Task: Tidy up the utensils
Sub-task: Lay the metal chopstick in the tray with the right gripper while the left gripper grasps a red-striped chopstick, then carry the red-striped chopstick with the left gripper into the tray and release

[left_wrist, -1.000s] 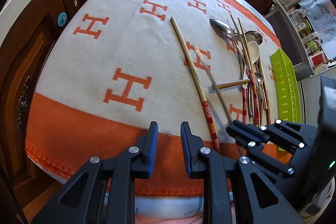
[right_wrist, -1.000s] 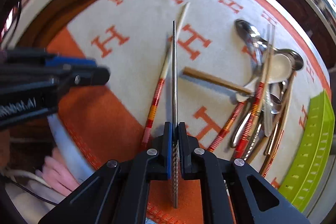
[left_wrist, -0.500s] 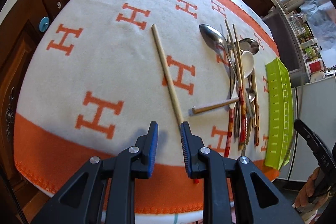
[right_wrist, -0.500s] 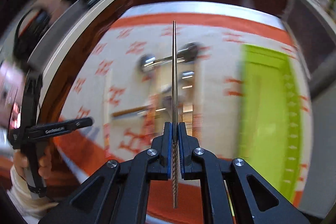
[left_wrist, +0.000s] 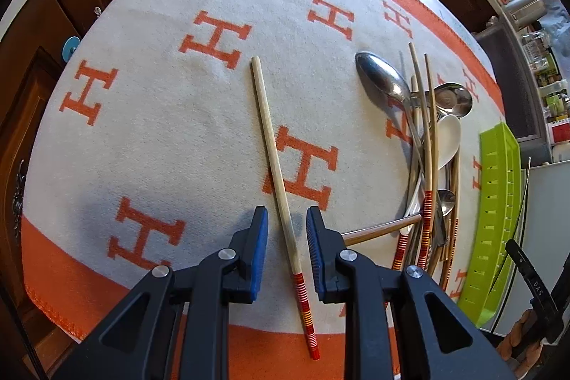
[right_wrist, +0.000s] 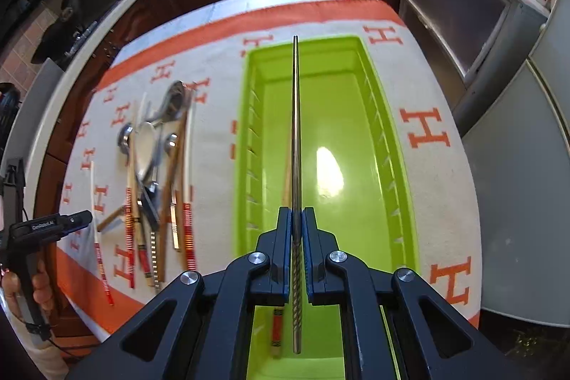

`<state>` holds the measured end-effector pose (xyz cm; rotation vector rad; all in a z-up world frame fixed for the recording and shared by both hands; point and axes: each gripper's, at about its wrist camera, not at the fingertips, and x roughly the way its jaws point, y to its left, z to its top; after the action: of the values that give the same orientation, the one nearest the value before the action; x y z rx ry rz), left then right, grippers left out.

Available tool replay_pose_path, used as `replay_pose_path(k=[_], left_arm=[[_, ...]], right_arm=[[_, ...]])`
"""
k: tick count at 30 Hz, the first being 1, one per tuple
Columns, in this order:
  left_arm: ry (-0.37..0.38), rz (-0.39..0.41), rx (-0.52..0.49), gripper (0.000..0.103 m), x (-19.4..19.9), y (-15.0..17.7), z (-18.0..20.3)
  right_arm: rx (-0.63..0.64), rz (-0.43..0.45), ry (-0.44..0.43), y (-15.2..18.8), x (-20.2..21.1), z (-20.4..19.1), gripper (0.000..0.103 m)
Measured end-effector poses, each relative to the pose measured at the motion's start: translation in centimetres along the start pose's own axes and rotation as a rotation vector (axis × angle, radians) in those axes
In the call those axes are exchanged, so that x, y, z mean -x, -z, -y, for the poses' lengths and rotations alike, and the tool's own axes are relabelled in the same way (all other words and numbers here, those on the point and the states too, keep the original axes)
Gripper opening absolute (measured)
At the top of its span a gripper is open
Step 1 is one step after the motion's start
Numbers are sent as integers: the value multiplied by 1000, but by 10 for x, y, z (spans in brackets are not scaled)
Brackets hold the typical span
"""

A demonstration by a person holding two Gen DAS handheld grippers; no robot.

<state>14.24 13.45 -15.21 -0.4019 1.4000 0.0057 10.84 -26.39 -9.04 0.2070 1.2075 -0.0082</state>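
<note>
Between the pads of the right gripper (right_wrist: 295, 239) a metal chopstick (right_wrist: 295, 138) is pinched tight, its twisted end poking back past the jaws and its long taper pointing straight ahead. It's being held lengthwise over the green tray (right_wrist: 399, 145), lined up with the long axis, which is probably so it can be dropped in flat without catching the slotted walls. One wooden chopstick with a red banded end (right_wrist: 277, 326) is already seen lying in the tray bottom, right under the metal one.

Over on the other side, the left gripper (left_wrist: 286, 230) is spread to a narrow gap and nothing is gripped yet; a lone bamboo chopstick (left_wrist: 274, 159) lies on the H-patterned blanket (left_wrist: 160, 130) and runs right through that gap, so it looks like the next pick is being set up. Further out, the jumbled pile of spoons and chopsticks (left_wrist: 424, 145) is left between that stray stick and the tray, still to be sorted
</note>
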Motion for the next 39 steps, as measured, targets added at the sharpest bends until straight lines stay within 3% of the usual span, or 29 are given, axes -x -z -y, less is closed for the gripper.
replay_pose_path(k=[4,9,14,18,29,39], left_arm=[[-43,8,-12,20,-5,1,9],[-89,23,-23,19,-9,3,21],[-133,37,-50,8,-11,6,31],[-110,32,-38,6,-10,6,25],[-38,48,-39,3,19,25,7],[100,59,-121,3,69,37,43]], right_arm=[[-14,-19,24,6,-17,-2,8],[3,23,5,9,-9,-2,12],[5,42,-30,9,1,-4,17],[-13,40,-60,11,2,-5,21],[-31,36,-91,20,2,-3,22],[-32,70,-118,28,20,-3,22]])
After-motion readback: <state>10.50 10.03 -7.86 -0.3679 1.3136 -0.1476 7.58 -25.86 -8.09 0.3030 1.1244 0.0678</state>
